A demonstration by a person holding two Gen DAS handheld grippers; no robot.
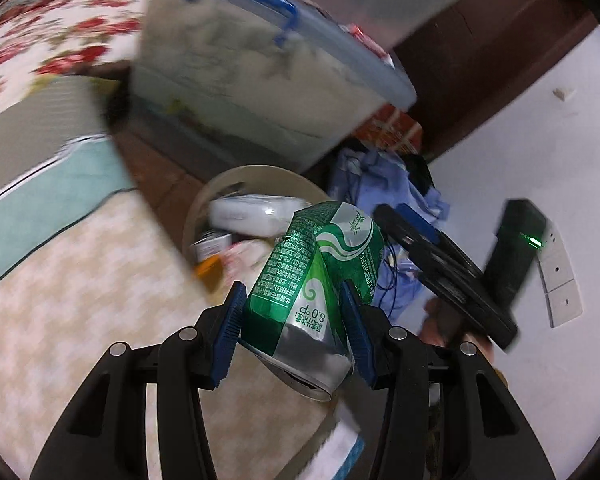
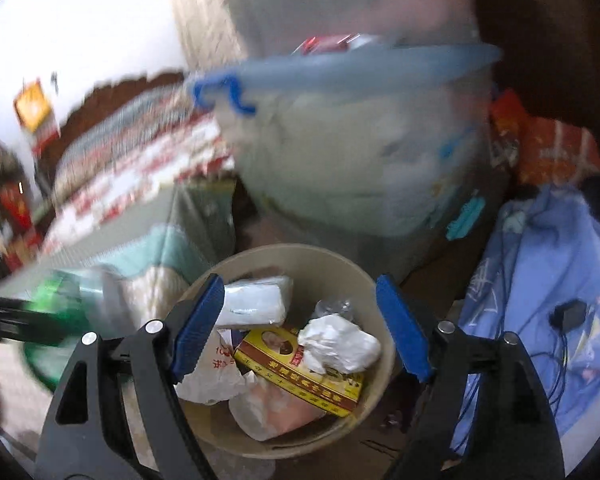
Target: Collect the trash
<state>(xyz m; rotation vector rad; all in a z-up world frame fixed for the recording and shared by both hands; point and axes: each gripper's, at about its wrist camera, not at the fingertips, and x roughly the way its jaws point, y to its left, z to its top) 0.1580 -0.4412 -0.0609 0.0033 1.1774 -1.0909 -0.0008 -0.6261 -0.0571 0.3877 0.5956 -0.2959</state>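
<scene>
My left gripper point(image 1: 294, 320) is shut on a crushed green and silver drink can point(image 1: 316, 276), held in the air short of a beige round trash bin point(image 1: 256, 174). In the right wrist view the can point(image 2: 60, 300) shows blurred at the left. My right gripper point(image 2: 300, 328) is open and empty just above the bin point(image 2: 384, 364). The bin holds a yellow box point(image 2: 300, 372), a crumpled white paper point(image 2: 340, 344), a white packet point(image 2: 256, 300) and plastic bags. The right gripper point(image 1: 444, 264) also shows in the left wrist view, beside the can.
A clear storage box with a blue lid and handle point(image 1: 260, 76) point(image 2: 352, 140) stands behind the bin. Blue cloth with cables point(image 2: 548, 288) lies right of it. A bed with a checked cover point(image 1: 72, 300) is left. A black device point(image 1: 512, 248) is plugged into the white wall.
</scene>
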